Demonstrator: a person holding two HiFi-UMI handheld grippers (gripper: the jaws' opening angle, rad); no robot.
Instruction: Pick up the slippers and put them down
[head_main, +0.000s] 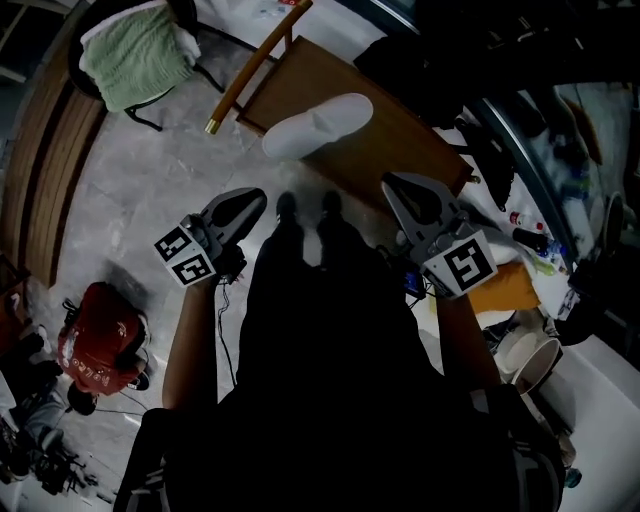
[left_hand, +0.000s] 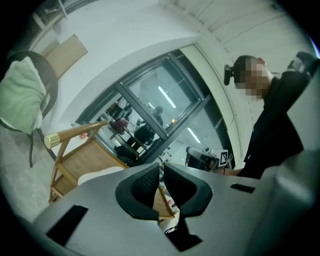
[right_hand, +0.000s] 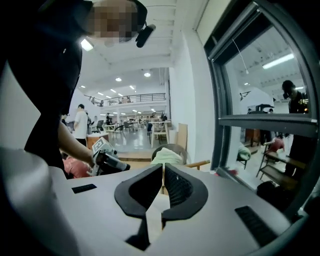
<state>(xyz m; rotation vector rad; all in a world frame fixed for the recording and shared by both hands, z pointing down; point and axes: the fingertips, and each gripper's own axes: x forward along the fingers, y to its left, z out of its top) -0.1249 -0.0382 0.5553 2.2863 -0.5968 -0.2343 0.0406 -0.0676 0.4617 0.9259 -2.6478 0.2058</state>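
Observation:
One pale white slipper (head_main: 318, 125) lies on a brown wooden table (head_main: 400, 130) ahead of my feet; its edge also shows as the slipper (left_hand: 100, 176) in the left gripper view. No second slipper is visible. My left gripper (head_main: 254, 198) is held level to the left of my legs, a short way short of the table. Its jaws are shut with nothing between them, as the left gripper (left_hand: 161, 169) shows in its own view. My right gripper (head_main: 393, 184) hovers over the table's near right part, right of the slipper. The right gripper (right_hand: 163, 169) is shut and empty too.
A chair with a green cushion (head_main: 135, 55) stands at the far left. A red bag (head_main: 100, 340) lies on the grey floor at the left. Bowls (head_main: 530, 360) and clutter crowd a counter on the right, along a window wall (right_hand: 260, 120).

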